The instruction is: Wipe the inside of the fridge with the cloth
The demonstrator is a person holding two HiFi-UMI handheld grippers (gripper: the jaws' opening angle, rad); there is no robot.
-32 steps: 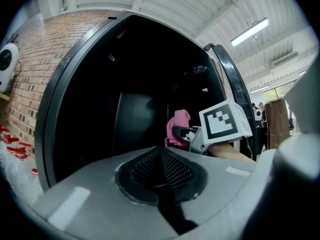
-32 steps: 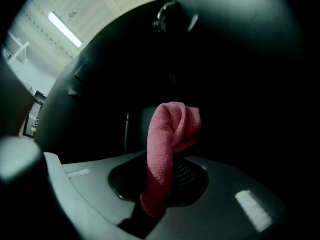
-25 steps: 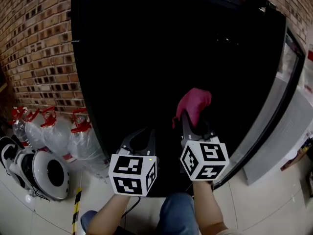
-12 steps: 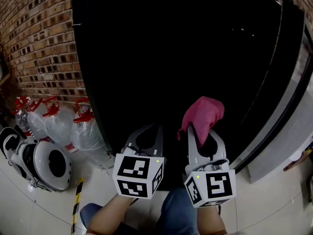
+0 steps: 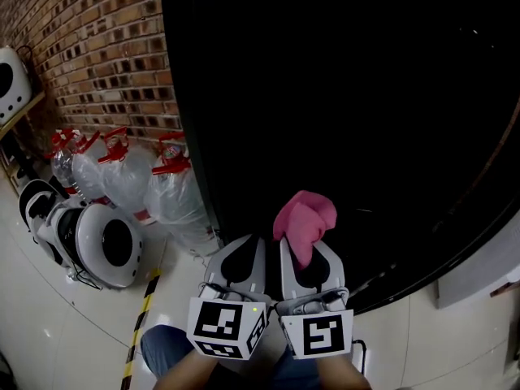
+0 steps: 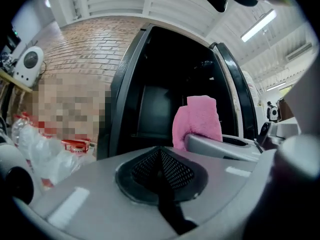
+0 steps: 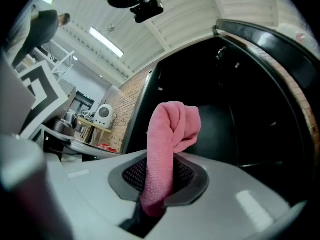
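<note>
Pinching the pink cloth [image 5: 305, 216] in the right tool [image 7: 160, 170]; holding the left tool [image 6: 161, 153] closed, empty. Facing the fridge [image 5: 341, 96].

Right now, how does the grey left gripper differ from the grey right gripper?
The grey left gripper is shut on nothing; the grey right gripper is shut on the folded pink cloth. The left one is nearer the red brick wall. Both point into the dark open fridge.
</note>
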